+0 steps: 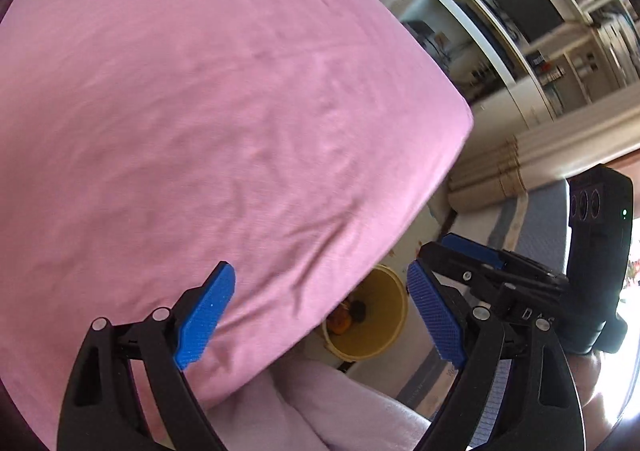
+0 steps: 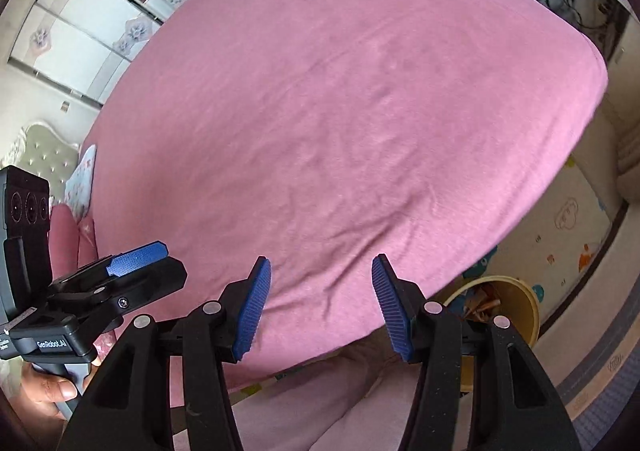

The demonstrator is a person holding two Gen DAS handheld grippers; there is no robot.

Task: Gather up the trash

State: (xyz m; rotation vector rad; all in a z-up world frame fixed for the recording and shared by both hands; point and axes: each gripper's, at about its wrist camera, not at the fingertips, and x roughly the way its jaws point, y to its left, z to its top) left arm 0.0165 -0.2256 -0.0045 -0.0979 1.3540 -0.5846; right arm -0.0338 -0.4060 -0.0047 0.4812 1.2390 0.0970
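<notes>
over the pink bed sheet (image 2: pixel 340 111) both jaws stood apart, left gripper (image 1: pixel 320 315) and right gripper (image 2: pixel 322 303) empty. no trash showed on the sheet; risk judged: pads could snag cloth, or miss the yellow bin (image 2: pixel 524 307) half hidden below the edge.

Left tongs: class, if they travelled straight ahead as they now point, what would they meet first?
Most likely the pink bedsheet, which fills the view beyond the open left tongs; depth is uncertain.

Matt pink cloth bed sheet (image 2: pixel 340 111), softly creased; ribbed blue pads (image 2: pixel 252 311), probably plastic; smooth yellow bin (image 1: pixel 384 315) lower right.
</notes>
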